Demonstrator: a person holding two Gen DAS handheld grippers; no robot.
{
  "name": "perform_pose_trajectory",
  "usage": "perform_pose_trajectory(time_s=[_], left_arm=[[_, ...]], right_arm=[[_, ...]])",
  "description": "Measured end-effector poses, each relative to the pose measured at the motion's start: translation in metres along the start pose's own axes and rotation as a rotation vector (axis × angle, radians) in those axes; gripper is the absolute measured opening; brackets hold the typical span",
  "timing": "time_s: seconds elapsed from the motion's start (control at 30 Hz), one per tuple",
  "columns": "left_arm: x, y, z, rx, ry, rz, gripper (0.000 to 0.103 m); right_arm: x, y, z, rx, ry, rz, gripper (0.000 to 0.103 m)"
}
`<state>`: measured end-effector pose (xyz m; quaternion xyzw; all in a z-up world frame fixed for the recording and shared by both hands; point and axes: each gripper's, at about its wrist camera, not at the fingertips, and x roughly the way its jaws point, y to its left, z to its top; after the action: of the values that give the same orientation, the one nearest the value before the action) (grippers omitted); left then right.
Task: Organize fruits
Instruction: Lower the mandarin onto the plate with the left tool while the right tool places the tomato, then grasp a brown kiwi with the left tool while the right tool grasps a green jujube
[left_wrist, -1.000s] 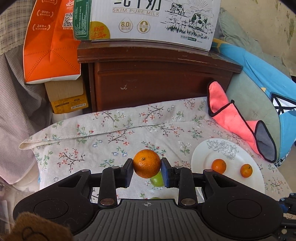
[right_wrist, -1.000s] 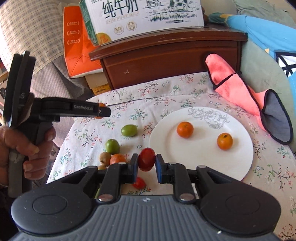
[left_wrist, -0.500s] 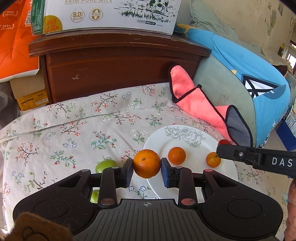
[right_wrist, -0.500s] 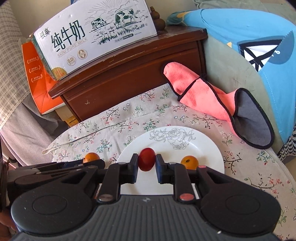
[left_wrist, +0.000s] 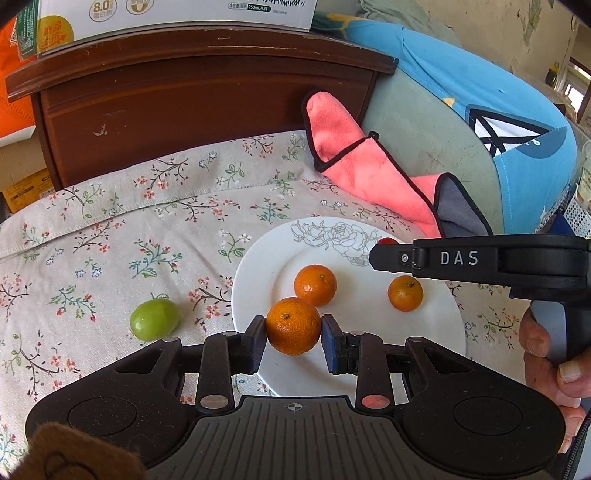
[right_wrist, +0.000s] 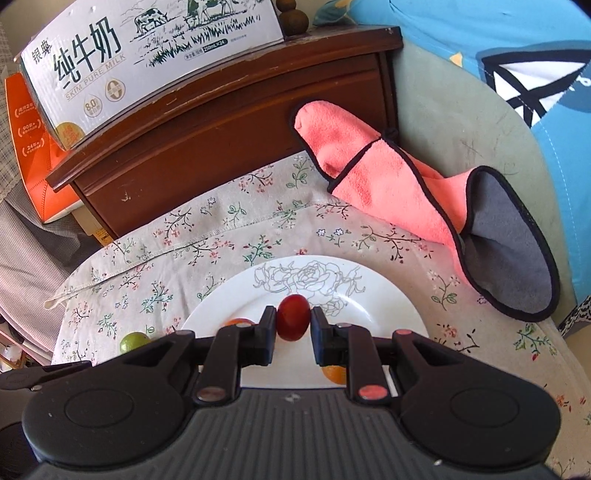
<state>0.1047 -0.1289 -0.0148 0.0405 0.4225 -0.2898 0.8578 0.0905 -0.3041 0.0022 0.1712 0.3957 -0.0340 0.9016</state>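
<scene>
The left gripper (left_wrist: 294, 331) clamps a mandarin (left_wrist: 293, 326) over the white plate's (left_wrist: 258, 273) near-left rim, while the right gripper (right_wrist: 293, 325) clamps a red fruit (right_wrist: 293, 322) above that plate's centre.

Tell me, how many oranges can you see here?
3. One orange is clamped in the left claw over the white plate. Two more lie on the plate: the middle orange and the right orange. Others may be hidden behind the claws.

Glossy white plate (left_wrist: 266, 266); matt floral cloth (left_wrist: 110, 229); scuffed varnished wood cabinet (left_wrist: 207, 99).
</scene>
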Motion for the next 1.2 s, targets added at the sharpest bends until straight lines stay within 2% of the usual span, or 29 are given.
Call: perform_pose_trajectory(time_s=[0.17,0.33,0.5,0.57,0.6,0.77,0.83,0.97,1.1,1.2], left_arm=[[0.004,-0.007,-0.001,0.027,0.012,0.013,0.03],[0.0,-0.017,-0.001,0.066,-0.011,0.02,0.032],[-0.007,-0.02,-0.001,0.08,-0.034,0.035,0.056],[-0.01,-0.02,0.0,0.081,-0.039,0.049,0.076],[-0.012,-0.02,0.001,0.077,-0.04,0.05,0.079],[-0.018,-0.014,0.002,0.048,-0.033,0.05,0.091],[-0.024,-0.01,0.003,0.032,-0.038,0.04,0.092],[-0.037,-0.005,0.003,0.01,-0.082,0.039,0.095],[-0.05,0.001,0.006,-0.005,-0.073,0.019,0.096],[-0.061,0.011,0.005,-0.026,-0.087,0.061,0.096]], right_arm=[[0.012,-0.004,-0.003,0.004,0.017,-0.029,0.02],[0.012,-0.006,-0.003,0.02,0.012,-0.028,0.023],[0.012,-0.005,-0.001,0.036,0.014,-0.017,0.024],[0.01,-0.004,0.0,0.036,0.01,-0.015,0.025],[0.009,-0.004,0.0,0.037,0.007,-0.012,0.026],[0.001,0.0,0.003,0.03,-0.025,-0.015,0.044],[-0.003,0.003,0.004,0.022,-0.04,-0.02,0.047],[-0.008,0.006,0.003,0.03,-0.046,-0.019,0.065],[-0.015,0.008,0.0,0.059,-0.054,-0.039,0.073],[-0.022,0.01,-0.003,0.081,-0.061,-0.037,0.078]])
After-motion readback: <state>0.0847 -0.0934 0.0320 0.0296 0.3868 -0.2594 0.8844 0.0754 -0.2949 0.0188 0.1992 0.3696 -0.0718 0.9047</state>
